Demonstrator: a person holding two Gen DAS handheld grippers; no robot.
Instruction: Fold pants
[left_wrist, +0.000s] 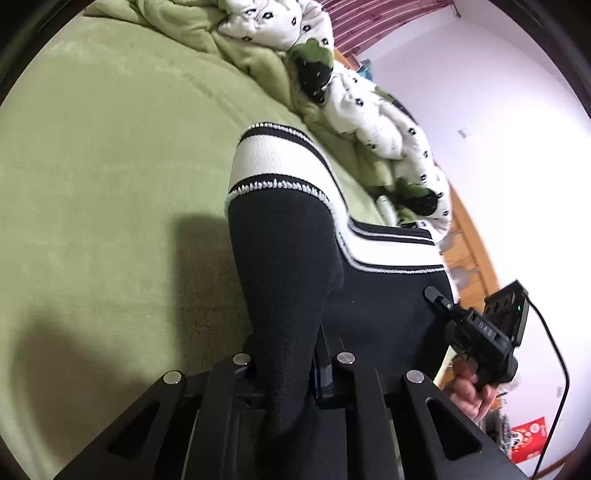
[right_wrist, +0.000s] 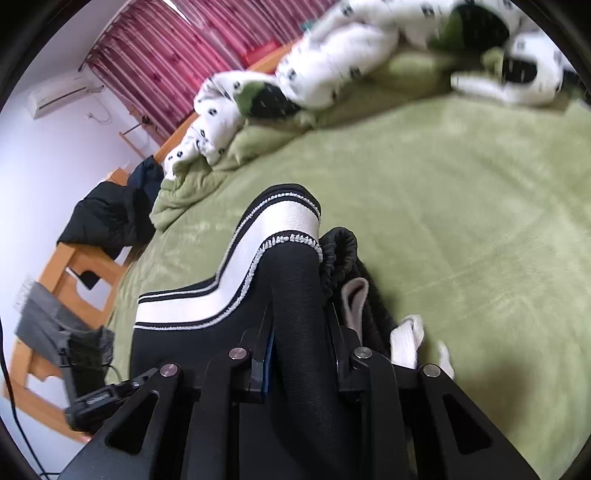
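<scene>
We hold the black knitted pants with white striped bands (left_wrist: 288, 258) lifted over the green fleece bed (left_wrist: 110, 184), our left gripper (left_wrist: 284, 363) and right gripper (right_wrist: 299, 354) each clamped on fabric, bands stretching away to the far side.

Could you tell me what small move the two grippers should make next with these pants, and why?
Probably carry both grips forward together and lay the held edge down. The left gripper and the right gripper each pinch black fabric of the black pants, whose white-striped cuffs hang lifted above the green blanket; equal travel should keep the fold straight.
</scene>
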